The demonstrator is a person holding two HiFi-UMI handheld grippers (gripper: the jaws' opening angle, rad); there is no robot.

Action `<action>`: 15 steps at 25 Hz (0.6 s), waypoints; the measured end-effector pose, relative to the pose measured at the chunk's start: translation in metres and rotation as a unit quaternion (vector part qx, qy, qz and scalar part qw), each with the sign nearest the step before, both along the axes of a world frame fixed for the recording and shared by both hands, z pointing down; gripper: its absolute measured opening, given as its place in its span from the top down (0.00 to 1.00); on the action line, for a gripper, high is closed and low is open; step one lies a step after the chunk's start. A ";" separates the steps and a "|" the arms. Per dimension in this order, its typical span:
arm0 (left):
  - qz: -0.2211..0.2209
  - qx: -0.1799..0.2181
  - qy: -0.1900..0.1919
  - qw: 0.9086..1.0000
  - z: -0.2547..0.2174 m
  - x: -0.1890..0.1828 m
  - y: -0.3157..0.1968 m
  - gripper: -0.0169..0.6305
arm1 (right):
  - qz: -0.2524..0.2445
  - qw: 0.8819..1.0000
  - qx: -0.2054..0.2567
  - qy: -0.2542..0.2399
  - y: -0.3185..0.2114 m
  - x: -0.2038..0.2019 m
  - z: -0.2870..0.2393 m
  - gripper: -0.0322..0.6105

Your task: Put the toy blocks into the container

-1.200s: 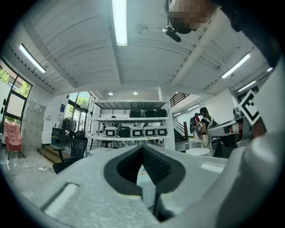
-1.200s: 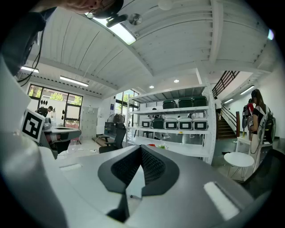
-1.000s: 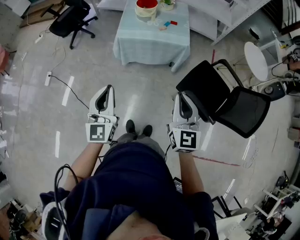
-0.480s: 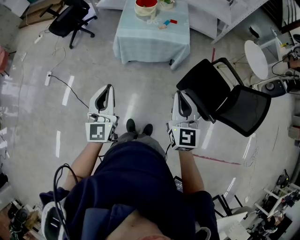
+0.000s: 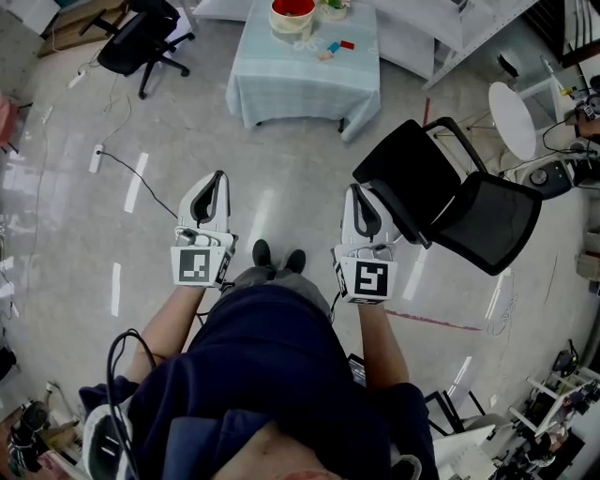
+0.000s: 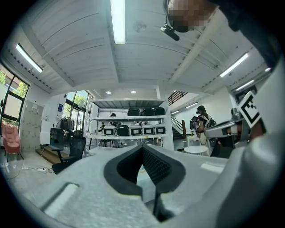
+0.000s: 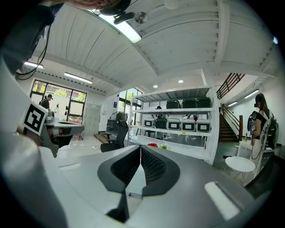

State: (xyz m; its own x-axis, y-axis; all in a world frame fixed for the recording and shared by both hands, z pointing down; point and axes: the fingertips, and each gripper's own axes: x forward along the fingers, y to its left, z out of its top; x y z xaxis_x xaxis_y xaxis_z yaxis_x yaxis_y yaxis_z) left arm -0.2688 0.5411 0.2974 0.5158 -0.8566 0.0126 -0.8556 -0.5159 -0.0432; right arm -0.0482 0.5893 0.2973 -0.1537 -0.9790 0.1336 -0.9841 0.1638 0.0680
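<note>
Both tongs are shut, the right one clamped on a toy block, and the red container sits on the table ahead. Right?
Not quite: the right tongs are shut on nothing, as the right gripper view shows. The left tongs are shut too, and the red container sits on the table ahead.

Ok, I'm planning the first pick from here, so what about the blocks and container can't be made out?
Container: head view, cut off by the top edge; what it holds cannot be told.
Blocks: head view, too small to count or tell shapes.
Table: left gripper view, almost wholly hidden behind the left hand-held gripper, whose own body fills the lower picture.
</note>
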 end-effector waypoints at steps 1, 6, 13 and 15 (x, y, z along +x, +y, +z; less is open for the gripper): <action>0.000 0.000 0.000 1.000 0.000 0.000 0.001 0.97 | -0.002 1.000 0.000 0.002 0.001 0.000 0.000 0.94; -0.001 0.001 -0.003 1.000 0.000 -0.005 -0.001 0.97 | -0.012 1.000 -0.001 -0.001 -0.003 -0.005 0.000 0.84; -0.001 0.002 -0.006 1.000 -0.002 -0.007 0.003 0.97 | -0.032 0.999 0.028 -0.006 0.000 -0.006 -0.018 0.51; -0.002 0.001 -0.006 1.000 -0.001 -0.011 0.000 0.97 | -0.036 0.999 0.029 0.001 -0.004 -0.009 -0.020 0.43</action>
State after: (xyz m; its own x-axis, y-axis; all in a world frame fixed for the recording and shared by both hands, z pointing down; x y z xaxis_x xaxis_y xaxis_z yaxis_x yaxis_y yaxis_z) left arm -0.2797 0.5413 0.2961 0.5118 -0.8590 0.0164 -0.8573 -0.5119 -0.0552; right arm -0.0575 0.5851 0.2777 -0.2230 -0.9717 0.0774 -0.9699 0.2292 0.0823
